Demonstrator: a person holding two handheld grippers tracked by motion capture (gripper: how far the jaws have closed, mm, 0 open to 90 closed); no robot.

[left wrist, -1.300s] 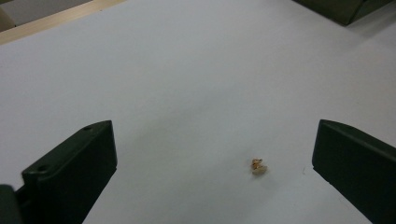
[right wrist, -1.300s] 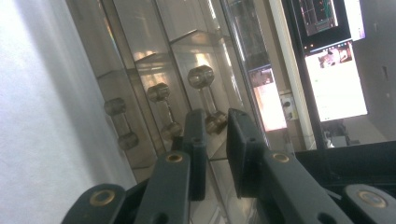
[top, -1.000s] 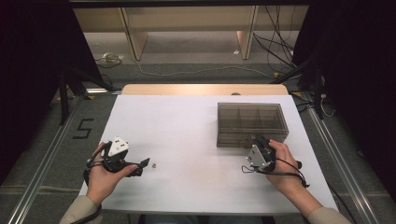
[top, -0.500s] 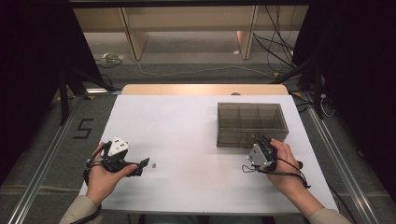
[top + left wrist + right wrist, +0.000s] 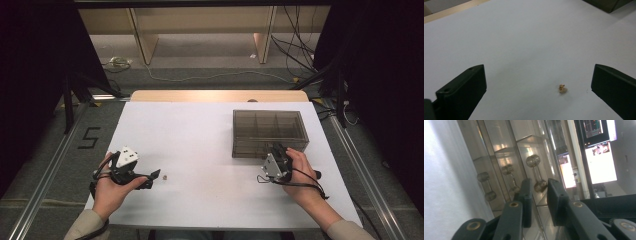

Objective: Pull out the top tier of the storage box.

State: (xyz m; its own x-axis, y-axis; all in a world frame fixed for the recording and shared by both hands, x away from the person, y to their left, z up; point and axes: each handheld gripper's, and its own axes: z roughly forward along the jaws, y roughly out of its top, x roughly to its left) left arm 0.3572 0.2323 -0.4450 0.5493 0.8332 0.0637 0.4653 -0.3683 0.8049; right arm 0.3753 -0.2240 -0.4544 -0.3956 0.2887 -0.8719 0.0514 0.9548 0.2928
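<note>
A smoky clear box (image 5: 270,131) with compartments stands on the right of the white table (image 5: 200,130). My right gripper (image 5: 277,150) points at its front wall. In the right gripper view the jaws (image 5: 539,181) stand a narrow gap apart and have just been closing. The near knob of a small bar handle (image 5: 536,173) sits between their tips, with a sliver of space on one side. My left gripper (image 5: 151,179) rests at the front left. Its jaws (image 5: 539,75) are wide open around a tiny tan crumb-like piece (image 5: 562,88) (image 5: 165,177) lying on the table.
Two more bar handles (image 5: 507,170) (image 5: 484,177) line the box front beside the one at my jaws. A wooden strip (image 5: 220,96) edges the table's far side. Cables (image 5: 200,77) lie on the floor beyond, and metal rails (image 5: 45,185) run along both sides.
The right gripper has shifted very slightly at the box front. The left hand and the small piece have stayed where they were.
</note>
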